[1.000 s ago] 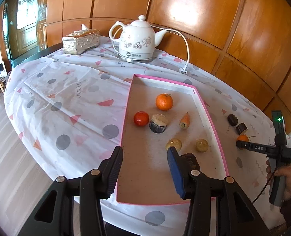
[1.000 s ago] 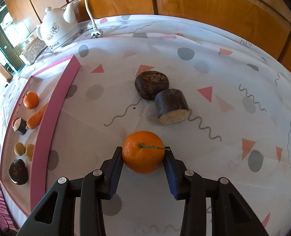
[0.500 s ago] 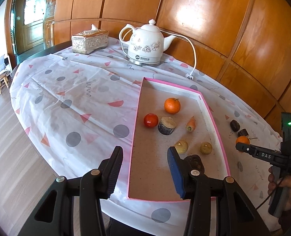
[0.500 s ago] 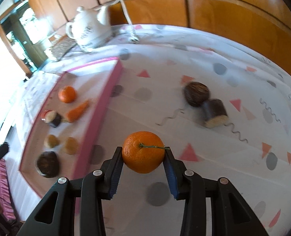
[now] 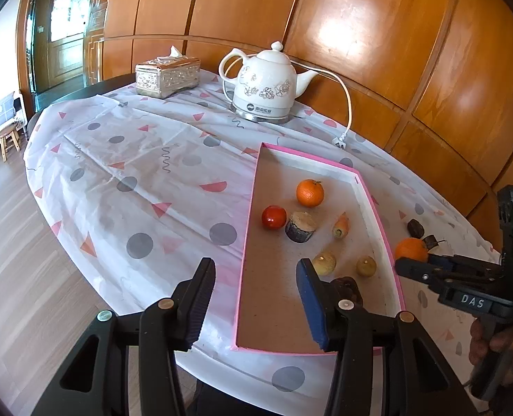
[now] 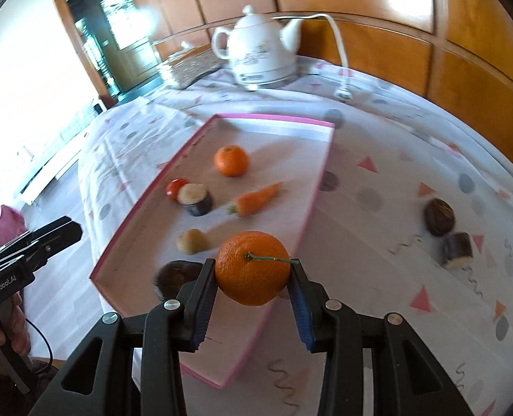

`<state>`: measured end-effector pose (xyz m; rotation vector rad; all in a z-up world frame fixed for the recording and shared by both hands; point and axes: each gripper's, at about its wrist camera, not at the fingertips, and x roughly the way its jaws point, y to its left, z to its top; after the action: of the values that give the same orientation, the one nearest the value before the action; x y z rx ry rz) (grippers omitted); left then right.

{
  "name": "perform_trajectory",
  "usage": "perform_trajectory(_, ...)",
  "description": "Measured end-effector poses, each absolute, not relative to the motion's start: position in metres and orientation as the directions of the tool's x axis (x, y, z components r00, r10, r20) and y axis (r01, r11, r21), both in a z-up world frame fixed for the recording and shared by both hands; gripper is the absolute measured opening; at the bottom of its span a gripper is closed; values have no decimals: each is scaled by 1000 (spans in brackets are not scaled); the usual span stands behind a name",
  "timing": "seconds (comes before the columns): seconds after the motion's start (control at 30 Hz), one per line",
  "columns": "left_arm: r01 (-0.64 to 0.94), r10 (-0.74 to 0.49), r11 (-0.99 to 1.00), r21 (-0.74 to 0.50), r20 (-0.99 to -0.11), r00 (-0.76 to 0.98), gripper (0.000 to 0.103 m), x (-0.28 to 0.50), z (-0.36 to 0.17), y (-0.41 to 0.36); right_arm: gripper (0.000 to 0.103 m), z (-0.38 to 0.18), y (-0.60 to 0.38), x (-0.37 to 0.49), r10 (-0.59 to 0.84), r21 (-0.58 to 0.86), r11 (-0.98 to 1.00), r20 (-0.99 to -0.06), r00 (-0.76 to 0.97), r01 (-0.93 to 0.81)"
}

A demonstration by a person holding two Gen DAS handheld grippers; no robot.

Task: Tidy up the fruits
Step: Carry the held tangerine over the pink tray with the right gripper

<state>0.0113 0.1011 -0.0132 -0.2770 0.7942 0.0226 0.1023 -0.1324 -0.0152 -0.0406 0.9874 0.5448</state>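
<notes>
My right gripper [image 6: 253, 264] is shut on an orange with a green stalk [image 6: 253, 267] and holds it in the air over the near right rim of the pink-edged tray [image 6: 312, 201]. The left wrist view shows that same orange [image 5: 410, 249] just right of the tray [image 5: 253, 208]. In the tray lie another orange [image 5: 310, 192], a tomato [image 5: 274, 217], a cut dark-skinned piece [image 5: 301, 227], a carrot [image 5: 340, 226], two small yellowish fruits [image 5: 324, 262] and a dark round one [image 5: 346, 284], half hidden by a finger. My left gripper [image 5: 254, 267] stands open and empty above the tray's near left corner.
On the cloth right of the tray lie a dark round fruit [image 6: 438, 217] and a cut dark piece [image 6: 458, 250]. A white kettle [image 5: 267, 86] with its cord and plug [image 5: 340, 142] and a tissue box [image 5: 168, 75] stand at the back. The round table's edge drops to the wooden floor on the left.
My right gripper has lifted the orange off the cloth and carried it left, from beside the two dark pieces to over the tray's rim. The left gripper has stayed nearly still.
</notes>
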Motion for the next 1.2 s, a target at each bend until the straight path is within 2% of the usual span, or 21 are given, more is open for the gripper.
perform_trajectory(0.53, -134, -78, 961, -242, -702, 708, 49, 9, -13, 106, 43, -37, -77, 115, 410, 198, 840, -841, 352, -505)
perform_trajectory(0.77, -134, -77, 962, -239, -705, 705, 50, 10, -14, 105, 46, -31, -84, 112, 428, 216, 840, -827, 365, -497)
perform_trajectory(1.2, -107, -77, 970, -217, -697, 713, 52, 8, -8, 94, 46, -11, -117, 101, 412, 193, 865, -802, 434, -464)
